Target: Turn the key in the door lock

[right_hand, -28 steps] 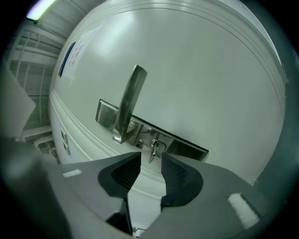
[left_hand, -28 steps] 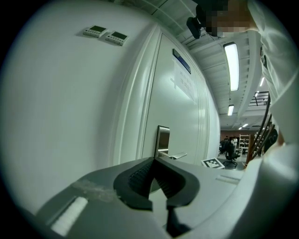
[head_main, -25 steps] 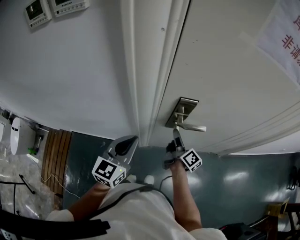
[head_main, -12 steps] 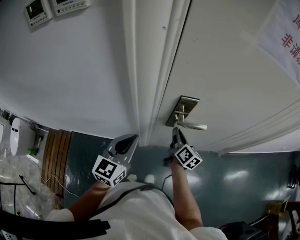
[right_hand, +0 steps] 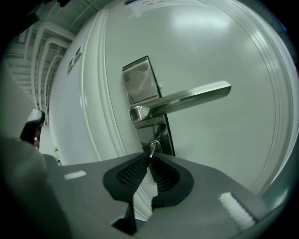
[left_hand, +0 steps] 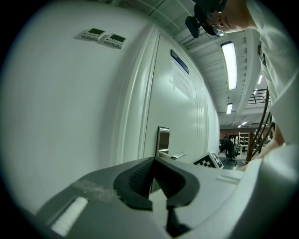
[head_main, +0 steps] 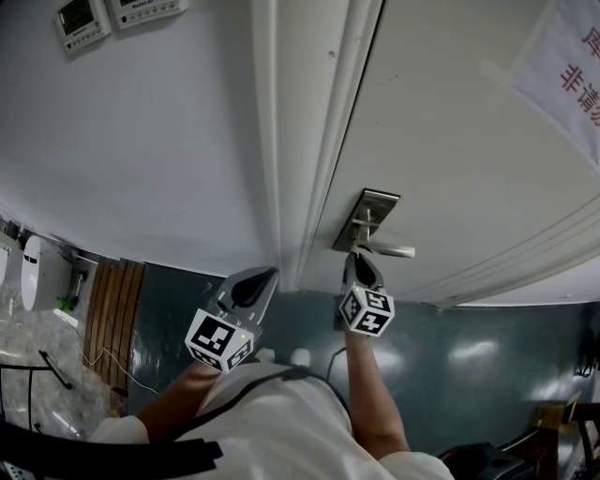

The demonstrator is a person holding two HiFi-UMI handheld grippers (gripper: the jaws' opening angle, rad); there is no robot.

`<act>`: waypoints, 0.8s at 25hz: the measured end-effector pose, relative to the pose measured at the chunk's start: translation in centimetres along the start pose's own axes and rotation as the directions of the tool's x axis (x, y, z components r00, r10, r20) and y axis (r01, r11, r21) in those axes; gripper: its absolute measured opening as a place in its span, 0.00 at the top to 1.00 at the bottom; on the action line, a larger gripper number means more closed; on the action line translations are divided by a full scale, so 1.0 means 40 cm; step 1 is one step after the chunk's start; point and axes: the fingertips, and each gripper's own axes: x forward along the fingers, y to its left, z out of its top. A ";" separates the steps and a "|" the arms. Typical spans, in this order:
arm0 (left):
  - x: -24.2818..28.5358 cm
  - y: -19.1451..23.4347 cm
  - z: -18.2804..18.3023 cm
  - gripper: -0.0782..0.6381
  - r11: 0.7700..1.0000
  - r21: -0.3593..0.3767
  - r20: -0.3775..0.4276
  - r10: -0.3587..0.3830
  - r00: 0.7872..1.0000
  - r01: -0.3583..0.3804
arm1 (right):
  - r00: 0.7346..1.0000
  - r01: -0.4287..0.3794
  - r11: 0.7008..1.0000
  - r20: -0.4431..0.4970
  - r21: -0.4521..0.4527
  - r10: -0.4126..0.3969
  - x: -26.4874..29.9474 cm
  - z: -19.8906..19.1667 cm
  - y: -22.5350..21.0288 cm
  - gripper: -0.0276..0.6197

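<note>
A white door (head_main: pixel 450 141) carries a steel lock plate (head_main: pixel 366 220) with a lever handle (head_main: pixel 389 250). In the right gripper view a small metal key (right_hand: pixel 153 148) sticks out of the keyhole below the handle (right_hand: pixel 191 98). My right gripper (right_hand: pixel 150 158) has the key's head pinched between its pad tips, and its jaws are opening slightly. In the head view it (head_main: pixel 361 262) reaches up just under the lever. My left gripper (head_main: pixel 258 281) hangs apart at the door frame, shut and holding nothing, and the lock plate (left_hand: pixel 163 140) stands beyond its tips (left_hand: pixel 154 159).
The white door frame (head_main: pixel 300 141) runs left of the lock. Two wall control panels (head_main: pixel 75 19) sit high on the left wall. A paper notice (head_main: pixel 562 66) hangs on the door's upper right. Wooden slats (head_main: pixel 108 309) lie on the floor at the left.
My right gripper has rolled about its own axis at the keyhole, so its marker cube faces another way. Its jaws closed on the key. The left gripper stayed put.
</note>
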 end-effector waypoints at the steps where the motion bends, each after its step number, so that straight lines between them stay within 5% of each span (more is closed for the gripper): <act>1: -0.001 0.000 0.000 0.89 1.000 0.000 0.000 0.001 1.000 -0.001 | 1.000 0.010 0.999 -0.005 -0.033 -0.010 0.000 -0.001 0.000 0.89; 9: -0.006 -0.002 0.001 0.89 1.000 0.004 0.004 0.002 1.000 -0.002 | 0.996 0.066 0.956 -0.045 -0.287 -0.083 0.002 -0.008 0.003 0.89; 20: -0.011 -0.007 0.004 0.88 1.000 0.004 0.008 0.006 1.000 -0.006 | 0.995 0.069 0.915 -0.035 -0.397 -0.091 0.003 0.004 0.014 0.88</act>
